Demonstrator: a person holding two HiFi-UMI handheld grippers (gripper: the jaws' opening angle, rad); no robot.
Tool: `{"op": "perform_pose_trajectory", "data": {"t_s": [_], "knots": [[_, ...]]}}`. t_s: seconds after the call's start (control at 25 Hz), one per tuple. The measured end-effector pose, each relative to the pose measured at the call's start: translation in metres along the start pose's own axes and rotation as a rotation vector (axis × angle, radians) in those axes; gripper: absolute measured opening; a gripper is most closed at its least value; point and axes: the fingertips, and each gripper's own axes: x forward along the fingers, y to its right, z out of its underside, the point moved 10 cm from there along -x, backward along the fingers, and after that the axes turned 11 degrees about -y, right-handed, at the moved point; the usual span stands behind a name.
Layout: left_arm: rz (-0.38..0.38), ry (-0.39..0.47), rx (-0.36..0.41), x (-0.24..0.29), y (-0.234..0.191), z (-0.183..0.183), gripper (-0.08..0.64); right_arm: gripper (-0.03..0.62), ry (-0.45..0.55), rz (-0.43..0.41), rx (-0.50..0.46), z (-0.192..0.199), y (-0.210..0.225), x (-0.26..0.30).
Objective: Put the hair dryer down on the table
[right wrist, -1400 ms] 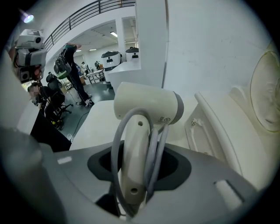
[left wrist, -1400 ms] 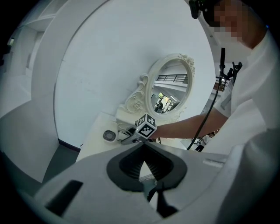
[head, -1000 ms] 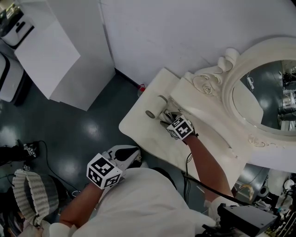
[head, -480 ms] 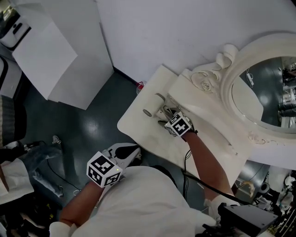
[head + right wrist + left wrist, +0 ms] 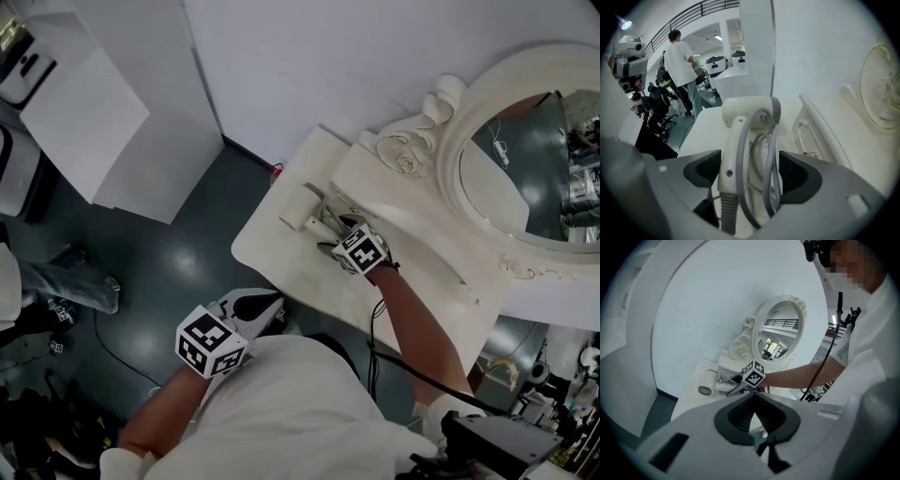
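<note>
White dressing table [image 5: 267, 255] standing against a white wall [image 5: 309, 66] over a dark floor [image 5: 173, 248], with an ornate oval mirror [image 5: 525, 159] rising at its far right. The right gripper [image 5: 749, 176] is reaching over the left part of the table top. Its jaws are standing wide, one on each side of the handle of the hair dryer [image 5: 746, 115] and the loops of its grey cord [image 5: 771, 154]. The pads appear to be pressing on handle and cord together, though the contact is close to call. The head view and the left gripper view are showing the hair dryer lying low on the table, near its left edge, with the barrel pointing left and away from the mirror; whether its full weight is resting there cannot be told. The left gripper [image 5: 752, 399] is hanging near the person's body, well apart from the table, its jaws together with nothing between them. Judged step: the set-down itself, at or near its end. The next move is calling for the right jaws to spread clear of both handle and cord, then to draw straight back toward the near edge, so that no loop of cord is catching on a pad and dragging the hair dryer along.
</note>
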Motion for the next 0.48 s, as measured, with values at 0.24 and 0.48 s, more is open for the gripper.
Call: {"op": "perform_pose_trajectory", "data": {"t_s": [0.24,0.48], "knots": [[0.010,-0.003,0.022,0.003,0.013,0.003,0.002,0.390,0.034,0.027,0.036,0.018,-0.004,-0.018],[0.028,-0.012,0.050,0.013,0.029,0.004,0.002,0.390,0.091,0.045,0.069,0.036,-0.012,-0.042]]}}
